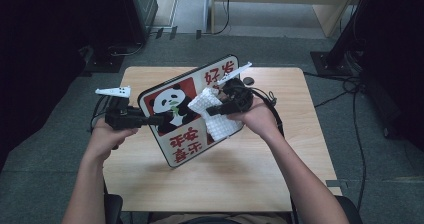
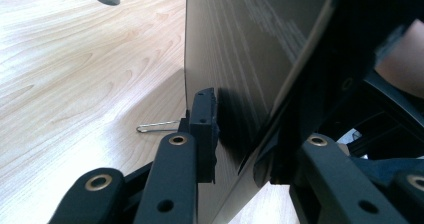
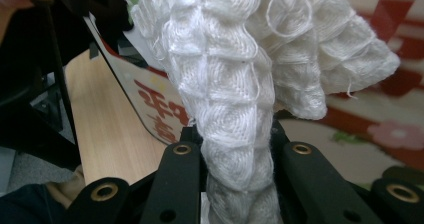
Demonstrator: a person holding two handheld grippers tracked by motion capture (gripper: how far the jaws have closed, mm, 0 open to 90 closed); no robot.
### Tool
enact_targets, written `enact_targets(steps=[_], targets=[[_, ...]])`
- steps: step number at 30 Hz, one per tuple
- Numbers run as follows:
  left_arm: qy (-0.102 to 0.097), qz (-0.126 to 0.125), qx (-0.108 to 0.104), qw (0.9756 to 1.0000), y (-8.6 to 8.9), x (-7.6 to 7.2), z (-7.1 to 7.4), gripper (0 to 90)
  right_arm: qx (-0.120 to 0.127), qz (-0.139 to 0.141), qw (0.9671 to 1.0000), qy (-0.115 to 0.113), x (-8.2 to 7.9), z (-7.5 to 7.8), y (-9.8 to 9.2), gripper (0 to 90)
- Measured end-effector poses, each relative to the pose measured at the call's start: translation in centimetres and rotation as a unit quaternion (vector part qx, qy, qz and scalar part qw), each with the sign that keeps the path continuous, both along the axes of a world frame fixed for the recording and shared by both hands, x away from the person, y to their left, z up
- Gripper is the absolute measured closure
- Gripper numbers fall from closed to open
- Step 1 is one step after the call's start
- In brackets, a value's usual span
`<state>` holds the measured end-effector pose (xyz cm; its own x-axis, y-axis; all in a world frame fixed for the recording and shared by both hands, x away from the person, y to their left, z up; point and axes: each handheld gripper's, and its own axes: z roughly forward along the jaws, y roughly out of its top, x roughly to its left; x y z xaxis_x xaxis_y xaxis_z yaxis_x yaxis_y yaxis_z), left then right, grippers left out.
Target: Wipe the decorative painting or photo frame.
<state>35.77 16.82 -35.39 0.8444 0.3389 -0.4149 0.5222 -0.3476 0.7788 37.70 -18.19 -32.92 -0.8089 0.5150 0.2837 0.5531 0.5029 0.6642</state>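
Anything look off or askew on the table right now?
Nothing damaged or spilled. The panda board is not lying flat: the left gripper clamps its edge and holds it tilted up off the table, while the right gripper presses a bunched white cloth against its face. A small wire pin lies loose on the tabletop.

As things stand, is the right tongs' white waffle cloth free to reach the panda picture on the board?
Probably yes: the right tongs grip the white waffle-knit cloth against the panda board's printed face, nothing between.

A light wooden rectangular table [image 1: 235, 179] carries 1 small dark round disc [image 1: 248, 80] lying near its far edge.
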Motion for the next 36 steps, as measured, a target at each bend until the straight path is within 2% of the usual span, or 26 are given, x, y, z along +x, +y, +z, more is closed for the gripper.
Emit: enact_targets(steps=[17, 21, 30, 33, 36], targets=[[-0.003, 0.003, -0.007, 1.0000, 0.8, -0.3, 0.4, 71.2, -0.001, 0.016, 0.9997, -0.019, 0.7, 4.3, 2.5, 77.5], [-0.009, 0.004, -0.008, 0.9999, 0.9, -0.4, 0.5, 72.4, -0.003, 0.019, 0.9996, -0.021, 0.8, 5.5, 3.2, 77.5], [-0.012, 0.006, -0.008, 0.9999, 0.9, -0.5, 0.4, 73.9, -0.002, 0.026, 0.9987, -0.044, 1.0, 8.5, 4.8, 77.3], [-0.010, 0.001, -0.009, 0.9999, 1.0, -0.4, 0.4, 73.8, -0.005, 0.026, 0.9986, -0.045, 1.2, 9.0, 5.3, 77.2], [-0.010, 0.000, -0.012, 0.9999, 1.1, -0.4, 0.3, 73.6, -0.013, 0.028, 0.9986, -0.043, 1.4, 8.7, 5.8, 77.2]])
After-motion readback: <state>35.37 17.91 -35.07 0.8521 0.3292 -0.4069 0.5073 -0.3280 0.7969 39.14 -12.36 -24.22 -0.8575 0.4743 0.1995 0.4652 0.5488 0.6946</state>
